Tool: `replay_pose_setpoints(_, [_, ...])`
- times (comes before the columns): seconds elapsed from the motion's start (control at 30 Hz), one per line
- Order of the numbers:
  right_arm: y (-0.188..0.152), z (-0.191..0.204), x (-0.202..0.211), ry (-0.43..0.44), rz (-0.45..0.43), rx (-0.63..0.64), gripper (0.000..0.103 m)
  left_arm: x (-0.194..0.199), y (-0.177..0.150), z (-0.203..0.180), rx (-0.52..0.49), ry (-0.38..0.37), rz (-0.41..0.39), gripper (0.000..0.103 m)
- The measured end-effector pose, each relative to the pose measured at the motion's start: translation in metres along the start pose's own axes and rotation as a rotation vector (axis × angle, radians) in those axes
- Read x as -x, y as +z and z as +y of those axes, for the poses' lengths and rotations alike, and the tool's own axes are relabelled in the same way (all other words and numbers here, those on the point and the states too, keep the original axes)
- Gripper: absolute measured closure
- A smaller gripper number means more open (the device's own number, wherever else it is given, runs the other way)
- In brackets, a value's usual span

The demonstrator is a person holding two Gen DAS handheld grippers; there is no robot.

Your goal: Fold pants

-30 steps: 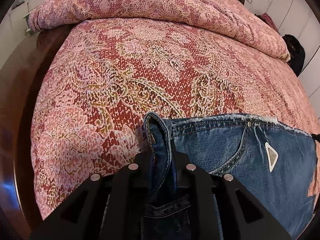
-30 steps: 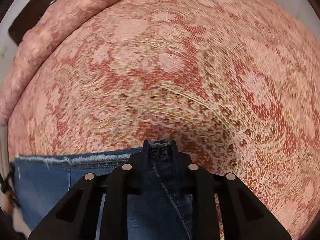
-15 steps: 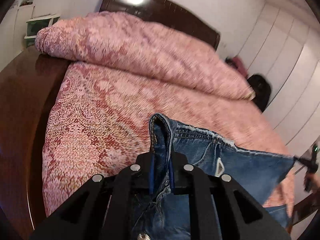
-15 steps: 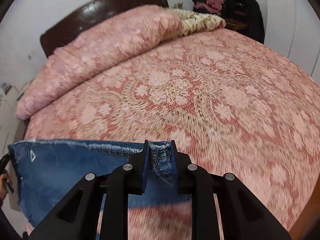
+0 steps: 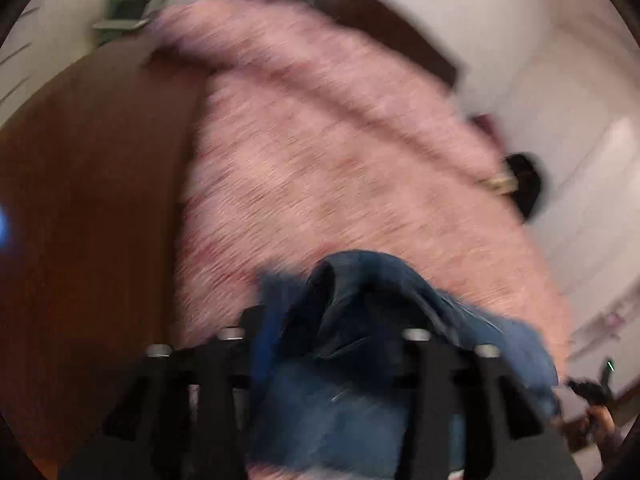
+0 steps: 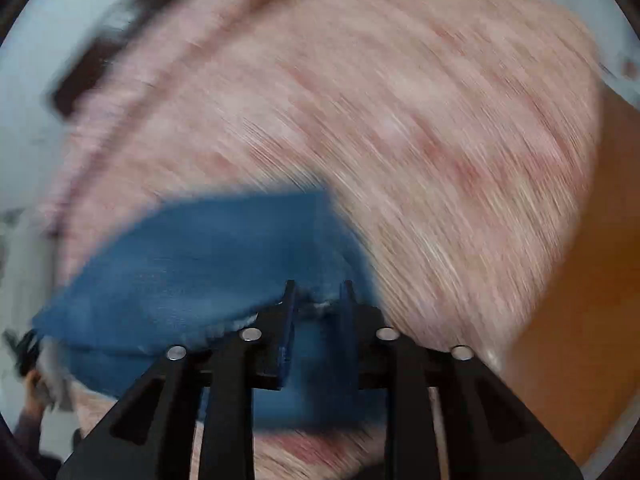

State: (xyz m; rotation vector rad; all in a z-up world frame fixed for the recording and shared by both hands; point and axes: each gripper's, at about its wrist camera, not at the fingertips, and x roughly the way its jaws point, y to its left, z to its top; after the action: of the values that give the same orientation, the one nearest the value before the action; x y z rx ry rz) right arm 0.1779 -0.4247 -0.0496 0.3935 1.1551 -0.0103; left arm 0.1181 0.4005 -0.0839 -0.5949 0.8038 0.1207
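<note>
The blue denim pants (image 5: 352,392) hang bunched between the fingers of my left gripper (image 5: 324,320), which is shut on their waistband corner, lifted above the bed. My right gripper (image 6: 318,300) is shut on the other waistband corner, and the pants (image 6: 192,264) stretch away to the left as a flat blue panel. Both views are heavily motion-blurred. The pant legs are hidden below the grippers.
The pink and red patterned bedspread (image 5: 340,168) fills both views, with a rolled duvet (image 5: 320,64) and dark headboard (image 5: 360,4) at the far end. Brown wooden floor (image 5: 88,200) lies left of the bed, and orange-brown floor (image 6: 592,260) to its right.
Both grippers have risen off the bed with the waistband and are swinging fast. The pants have bunched up more in the left gripper.
</note>
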Motion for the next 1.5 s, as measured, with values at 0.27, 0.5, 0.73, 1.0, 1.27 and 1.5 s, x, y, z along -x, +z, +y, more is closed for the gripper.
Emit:
replay_pose_setpoints(0.27, [-0.071, -0.038, 0.006, 0.365, -0.065, -0.472, 0.075, 0.044, -0.049, 0.038, 0.174, 0.146, 0.000, 0.024])
replay_pose_setpoints(0.5, [-0.067, -0.032, -0.031, 0.458, -0.080, -0.687, 0.075, 0.075, -0.089, 0.019, 0.233, 0.010, -0.004, 0.012])
replay_pose_setpoints(0.73, [-0.055, -0.016, -0.038, 0.533, -0.164, -0.670, 0.077, 0.057, -0.107, 0.012, 0.479, -0.215, 0.030, 0.009])
replay_pose_setpoints(1.0, [-0.053, -0.006, -0.060, 0.476, -0.136, -0.621, 0.103, 0.023, -0.097, -0.014, 0.632, -0.342, -0.011, 0.009])
replay_pose_setpoints(1.27, [-0.056, -0.014, -0.060, 0.500, -0.123, -0.618, 0.103, 0.001, -0.074, -0.023, 0.704, -0.322, -0.102, 0.037])
replay_pose_setpoints(1.5, [-0.069, -0.041, -0.056, 0.566, -0.091, -0.694, 0.101, -0.006, -0.077, -0.030, 0.753, -0.298, -0.070, 0.085])
